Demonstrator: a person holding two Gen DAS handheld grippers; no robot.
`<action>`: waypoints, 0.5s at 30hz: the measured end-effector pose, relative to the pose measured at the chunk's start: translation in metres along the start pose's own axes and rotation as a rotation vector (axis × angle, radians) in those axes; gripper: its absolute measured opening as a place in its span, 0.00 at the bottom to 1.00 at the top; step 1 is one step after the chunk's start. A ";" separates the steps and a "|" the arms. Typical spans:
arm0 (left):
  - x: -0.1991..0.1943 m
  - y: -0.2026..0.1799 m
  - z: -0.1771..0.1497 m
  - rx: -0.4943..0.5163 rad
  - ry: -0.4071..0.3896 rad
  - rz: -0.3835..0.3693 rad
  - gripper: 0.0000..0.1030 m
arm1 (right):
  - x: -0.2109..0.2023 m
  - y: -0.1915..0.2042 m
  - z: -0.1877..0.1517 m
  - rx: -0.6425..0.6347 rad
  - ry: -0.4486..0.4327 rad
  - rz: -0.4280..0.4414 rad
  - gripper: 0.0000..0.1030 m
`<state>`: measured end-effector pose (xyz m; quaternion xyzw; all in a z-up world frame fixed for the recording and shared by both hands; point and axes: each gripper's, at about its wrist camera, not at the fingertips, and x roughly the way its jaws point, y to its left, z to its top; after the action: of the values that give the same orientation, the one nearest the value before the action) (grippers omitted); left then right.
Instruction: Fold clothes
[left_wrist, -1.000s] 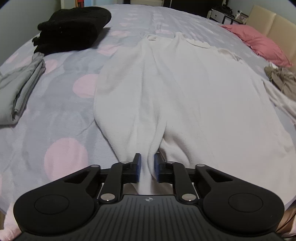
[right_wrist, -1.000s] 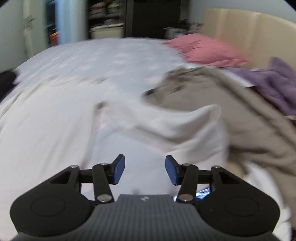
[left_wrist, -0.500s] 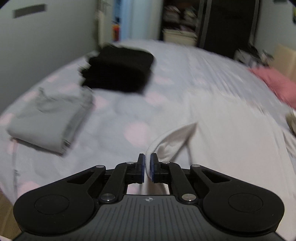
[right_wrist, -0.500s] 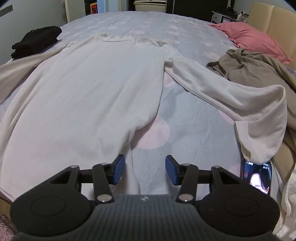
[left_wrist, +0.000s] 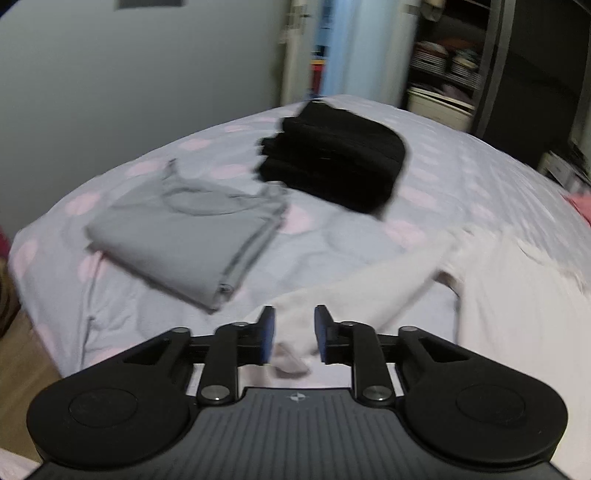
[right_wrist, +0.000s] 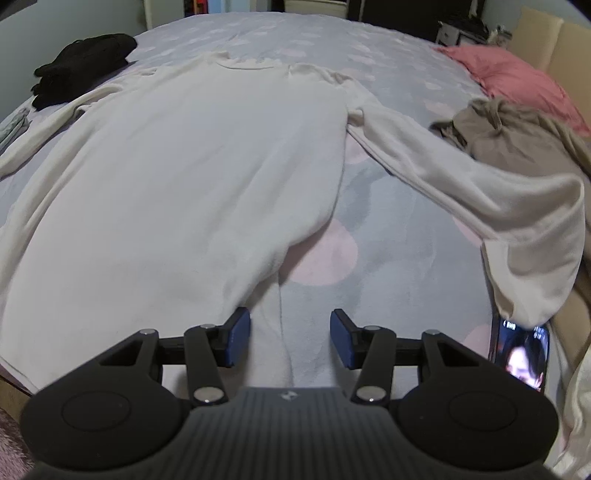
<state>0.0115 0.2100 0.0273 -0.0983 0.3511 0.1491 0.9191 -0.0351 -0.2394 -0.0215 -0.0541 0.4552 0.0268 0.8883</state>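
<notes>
A white long-sleeved sweater (right_wrist: 192, 177) lies spread flat on the bed, neck at the far end. Its left sleeve (left_wrist: 369, 291) stretches out sideways toward my left gripper (left_wrist: 294, 325). That gripper's jaws are opening; the cuff lies loose between the blue pads and is not pinched. My right gripper (right_wrist: 290, 332) hangs open just above the sweater's near hem at its right corner, with nothing gripped. The right sleeve (right_wrist: 480, 192) runs off to the right and drapes over the bed's edge.
A folded grey garment (left_wrist: 184, 229) and a folded black pile (left_wrist: 332, 166) sit on the dotted bedspread (left_wrist: 461, 162) left of the sweater. A crumpled tan garment (right_wrist: 517, 133) and a pink pillow (right_wrist: 509, 77) lie at the right. A lit phone (right_wrist: 524, 354) rests near the right edge.
My left gripper carried the sleeve cuff out to the left, away from the sweater's body, then its jaws parted from the cloth. The right gripper came down over the hem and stayed open.
</notes>
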 end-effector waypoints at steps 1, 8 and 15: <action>-0.002 -0.008 -0.004 0.032 0.005 -0.021 0.24 | -0.002 0.004 0.000 -0.016 -0.011 0.002 0.51; 0.002 -0.056 -0.031 0.197 0.096 -0.139 0.28 | -0.020 0.032 -0.006 -0.097 -0.054 0.199 0.51; 0.006 -0.073 -0.048 0.278 0.164 -0.181 0.29 | -0.031 0.034 -0.012 -0.091 -0.053 0.325 0.52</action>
<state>0.0110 0.1288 -0.0061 -0.0132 0.4319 0.0075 0.9018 -0.0664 -0.2067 -0.0062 -0.0191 0.4329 0.1919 0.8806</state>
